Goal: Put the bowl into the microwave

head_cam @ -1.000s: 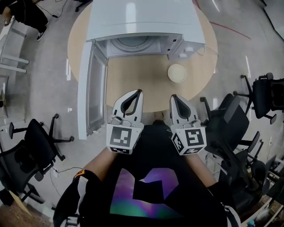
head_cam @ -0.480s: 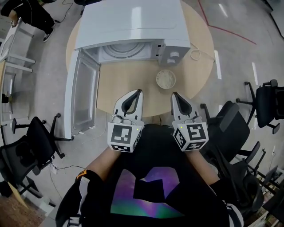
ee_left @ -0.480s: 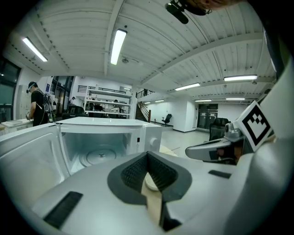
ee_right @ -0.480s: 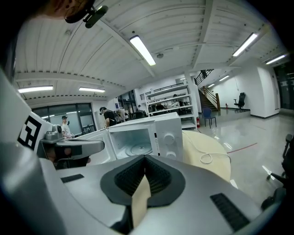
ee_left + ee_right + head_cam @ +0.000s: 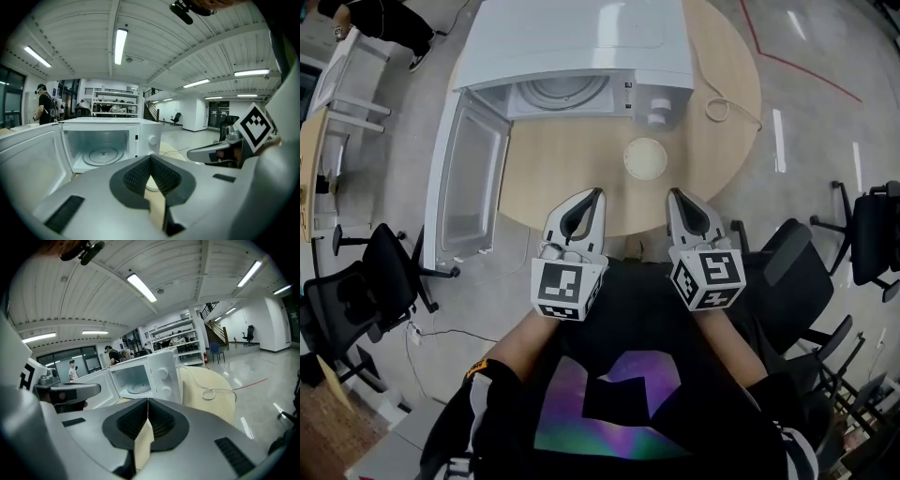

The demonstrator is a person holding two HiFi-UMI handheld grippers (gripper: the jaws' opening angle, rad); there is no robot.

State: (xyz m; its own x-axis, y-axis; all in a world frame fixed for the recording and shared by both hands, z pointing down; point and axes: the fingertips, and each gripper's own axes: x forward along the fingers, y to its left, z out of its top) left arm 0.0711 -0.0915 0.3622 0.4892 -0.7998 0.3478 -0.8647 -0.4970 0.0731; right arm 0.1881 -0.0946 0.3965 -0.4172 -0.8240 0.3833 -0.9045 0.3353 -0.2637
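Note:
A white microwave (image 5: 572, 56) stands at the far side of a round wooden table (image 5: 572, 164), its door (image 5: 469, 187) swung wide open to the left and the glass turntable (image 5: 561, 92) bare inside. A pale shallow bowl (image 5: 645, 157) sits on the table in front of the microwave's control panel. My left gripper (image 5: 594, 193) and right gripper (image 5: 672, 193) hover side by side over the table's near edge, both shut and holding nothing. The bowl lies just beyond and between them. In the left gripper view the microwave (image 5: 105, 143) faces me, with the right gripper (image 5: 218, 152) beside it.
A white cable (image 5: 722, 108) loops on the table right of the microwave. Black office chairs (image 5: 366, 291) stand at the left, with more chairs (image 5: 872, 225) at the right. A desk (image 5: 319, 141) and a person (image 5: 384, 23) are at the far left.
The head view has shifted, so the microwave and bowl sit further left in it. Both grippers stay shut in much the same place.

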